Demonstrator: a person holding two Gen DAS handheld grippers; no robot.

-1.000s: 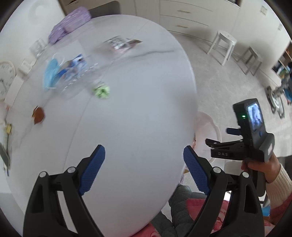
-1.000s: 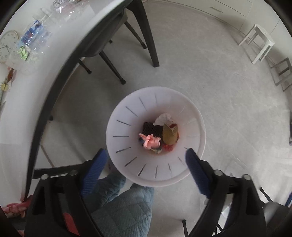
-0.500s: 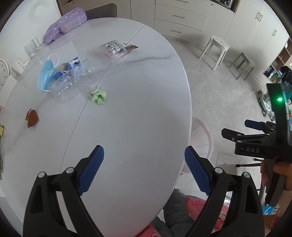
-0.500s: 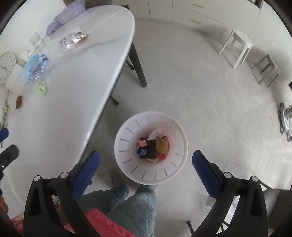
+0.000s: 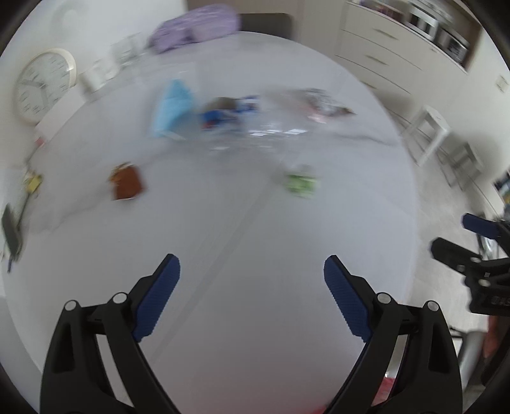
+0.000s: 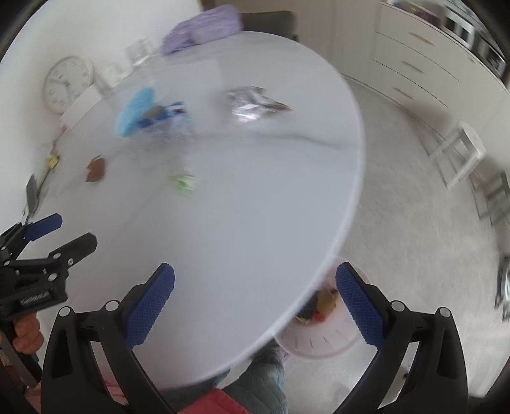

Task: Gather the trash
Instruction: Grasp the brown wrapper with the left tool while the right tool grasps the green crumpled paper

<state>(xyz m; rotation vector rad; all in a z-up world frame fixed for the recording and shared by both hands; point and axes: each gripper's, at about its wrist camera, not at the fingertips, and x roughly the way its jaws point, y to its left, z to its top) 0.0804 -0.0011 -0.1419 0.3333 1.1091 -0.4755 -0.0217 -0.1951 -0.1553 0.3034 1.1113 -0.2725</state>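
Both views are pretty motion-blurred, so take the small stuff loosely. Going left to right across the white oval desk (image 5: 242, 318): at the far left edge there's a wall clock (image 5: 44, 84) leaning behind the desk, and some small yellow and dark bits I can't make out. Next comes a brown scrap (image 5: 126, 182), lying well ahead of the left claw (image 5: 251, 294) and off toward its left finger's side. Further back sits a light blue face mask (image 5: 172, 108), touching or overlapping a clear plastic pack with blue contents (image 5: 236, 117). A crumpled green wrapper (image 5: 299, 183) lies ahead of the left claw, more on its right finger's side, clearly apart from it. Behind that is a silvery snack bag (image 5: 318, 102), and way at the back a purple pouch (image 5: 194, 27).

The left claw is spread wide with nothing between its blue pads, hovering over bare desk. The right claw (image 6: 255, 296) is spread wide too and empty, sitting over the desk's near right edge. In its view the green wrapper (image 6: 182, 183) is ahead and to the left. The white trash bin (image 6: 322, 334) with colourful scraps inside is on the floor under the desk rim, right by the right claw's right finger.
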